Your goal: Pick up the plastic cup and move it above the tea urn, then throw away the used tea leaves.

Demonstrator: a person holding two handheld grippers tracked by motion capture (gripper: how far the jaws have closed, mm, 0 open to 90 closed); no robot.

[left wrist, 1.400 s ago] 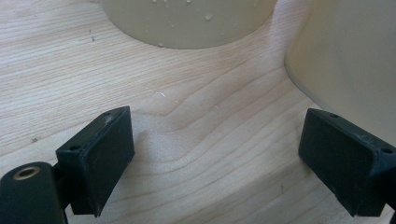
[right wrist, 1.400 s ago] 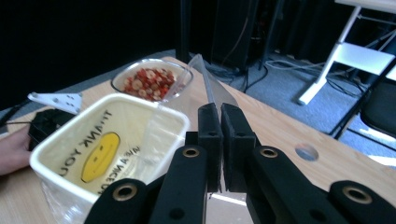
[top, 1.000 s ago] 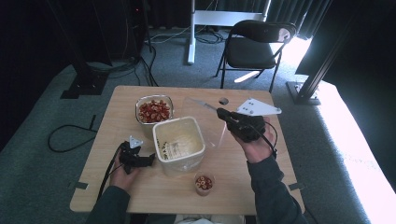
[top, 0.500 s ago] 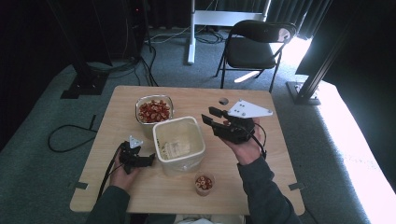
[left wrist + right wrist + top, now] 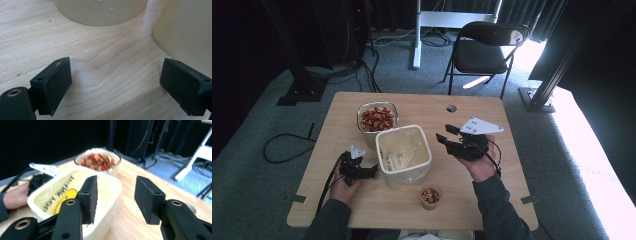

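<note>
I am resting the left gripper (image 5: 371,171) on the table (image 5: 492,200), its jaws standing wide apart with bare wood between them, just beside the left wall of the white tub (image 5: 404,176). I judge its job is to brace that tub, so I am keeping it low and near that wall. In the middle, the tub is standing upright with a clear plastic bag (image 5: 404,150) lining it; a yellow smiley and the words THANK YOU are showing through from the right gripper view. Behind it, the glass bowl (image 5: 376,119) is full of red-and-tan pieces, and near the front edge a small cup (image 5: 430,195) is holding a few of the same. On the right, I am holding the right gripper (image 5: 446,134) beside the tub's rim; its jaws have just been opening and nothing is lying between them. I should be lining one jaw inside the rim before closing.
</note>
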